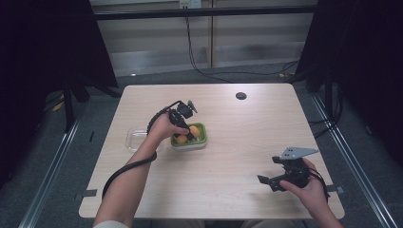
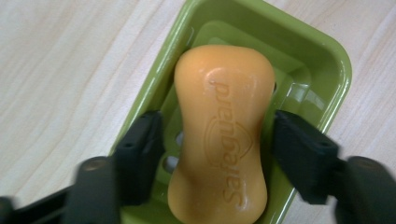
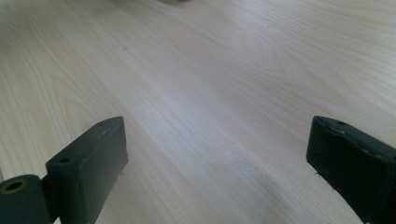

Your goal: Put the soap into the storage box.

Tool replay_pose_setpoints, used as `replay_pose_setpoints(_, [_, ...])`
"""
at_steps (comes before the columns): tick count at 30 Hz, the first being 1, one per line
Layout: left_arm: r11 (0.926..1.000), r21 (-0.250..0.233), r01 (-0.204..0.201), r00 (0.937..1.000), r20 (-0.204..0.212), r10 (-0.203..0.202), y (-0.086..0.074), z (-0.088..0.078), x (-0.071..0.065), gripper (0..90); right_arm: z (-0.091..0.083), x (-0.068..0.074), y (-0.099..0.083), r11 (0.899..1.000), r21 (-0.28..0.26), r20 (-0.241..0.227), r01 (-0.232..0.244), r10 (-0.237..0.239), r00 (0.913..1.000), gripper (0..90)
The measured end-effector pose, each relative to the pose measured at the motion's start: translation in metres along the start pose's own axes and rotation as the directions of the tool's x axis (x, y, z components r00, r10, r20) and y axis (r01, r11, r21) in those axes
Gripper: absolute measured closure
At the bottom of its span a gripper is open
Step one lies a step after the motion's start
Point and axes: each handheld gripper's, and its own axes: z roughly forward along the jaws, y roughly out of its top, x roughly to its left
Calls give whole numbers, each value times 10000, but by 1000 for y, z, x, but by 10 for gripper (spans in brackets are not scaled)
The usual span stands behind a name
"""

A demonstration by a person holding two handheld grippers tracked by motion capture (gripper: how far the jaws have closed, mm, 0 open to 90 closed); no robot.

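Pale wood table (image 1: 237, 142) under dim light, dark curtains either side and a grey floor behind, so pretty much a bare workspace with a few bits on it.

Nearest the person, on the right, the right gripper (image 1: 272, 181) sits low over bare wood, well apart from everything else. Its fingers (image 3: 88, 163) are spread wide with nothing between them, and my guess is it's just parked out of the way while the other hand works.

Further in and left of centre is the actual job. The left gripper (image 2: 217, 154) points down into a green soap dish (image 2: 327, 60), and the orange soap bar (image 2: 224, 135) lies flat in the dish's tray. The fingers (image 2: 140, 154) straddle the bar's narrow waist, which makes sense as the easiest place to get a hold on something that slippery. They're part open though: the left one stands clear of the soap, the right one looks just beside it or barely touching, so I wouldn't call it a pinch. Reads like the bar has been set down and let go.

Just left of the dish there's a clear lid (image 1: 135, 137) lying flat on the table, probably the dish's cover waiting to go on.

Far side: a small dark disc (image 1: 241, 96) near the table's edge.
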Motion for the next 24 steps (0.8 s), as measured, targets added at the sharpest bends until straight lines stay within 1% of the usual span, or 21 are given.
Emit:
replay_pose_setpoints(1, [10000,-14,-21,10000,18,21,0,-2,1,277,0,0,0,10000,8,5,9,-9,10000,50])
replay_pose_setpoints(2, [9999,-120,-35,10000,-59,35,0,-3,1,256,0,0,0,10000,9,24,10,-10,10000,50])
replay_pose_setpoints(3, [9998,-167,113,9999,10,-113,-1,-6,1,214,0,0,1,10000,-24,-1,11,-11,10000,50])
replay_pose_setpoints(4, [9991,-352,243,9997,96,-240,-2,-10,1,200,0,0,1,10000,-29,-12,25,-25,10000,50])
replay_pose_setpoints(5, [9988,-395,300,9995,108,-295,-3,-11,0,190,0,0,1,10000,-37,-16,29,-29,10000,50])
replay_pose_setpoints(6, [9988,-395,300,9995,108,-295,-3,-11,0,184,0,0,1,10000,-37,-16,29,-29,10000,50])
replay_pose_setpoints(7, [9995,-323,73,9999,75,-71,-3,-13,0,184,0,0,1,10000,-43,-18,31,-31,10000,50])
replay_pose_setpoints(8, [9984,-491,278,9996,31,-277,-4,-14,-2,178,0,0,1,10000,-53,-35,34,-34,10000,50])
replay_pose_setpoints(9, [9990,-407,173,9998,127,-168,-4,-16,-2,166,0,0,2,10000,-71,-21,44,-45,10000,50])
replay_pose_setpoints(11, [9981,-600,166,9998,89,-161,-6,-19,-4,145,0,0,1,9999,-69,-34,74,-74,10000,50])
replay_pose_setpoints(12, [9989,-478,16,9998,186,-7,-6,-22,-3,145,0,0,1,9999,-69,-34,74,-74,10000,50])
replay_pose_setpoints(13, [9979,-631,153,9996,242,-138,-8,-23,-5,139,0,0,1,10000,-64,2,38,-38,10000,50])
replay_pose_setpoints(14, [9970,-723,263,9996,156,-253,-9,-23,-6,135,-1,0,1,10000,-82,40,25,-25,10000,50])
replay_pose_setpoints(15, [9981,-610,77,9999,138,-68,-10,-25,-6,133,-2,0,1,10000,-93,21,14,-14,10000,50])
replay_pose_setpoints(16, [9970,-748,192,9997,136,-182,-11,-26,-7,133,-2,1,2,10000,-91,12,0,0,10000,50])
replay_pose_setpoints(18, [9972,-725,187,9998,126,-178,-13,-27,-7,132,-2,1,2,9999,-103,2,21,-21,10000,50])
replay_pose_setpoints(19, [9965,-787,294,9994,182,-280,-14,-28,-8,130,-2,1,2,9999,-103,18,33,-33,10000,50])
replay_pose_setpoints(20, [9967,-790,172,9996,250,-153,-15,-29,-8,128,-2,1,2,10000,-94,15,27,-27,10000,50])
replay_pose_setpoints(22, [9968,-776,209,9995,254,-189,-17,-30,-10,128,-2,2,2,10000,-80,9,3,-3,10000,50])
replay_pose_setpoints(24, [9963,-849,163,9996,237,-144,-20,-31,-11,126,-1,2,2,10000,-96,13,14,-13,10000,50])
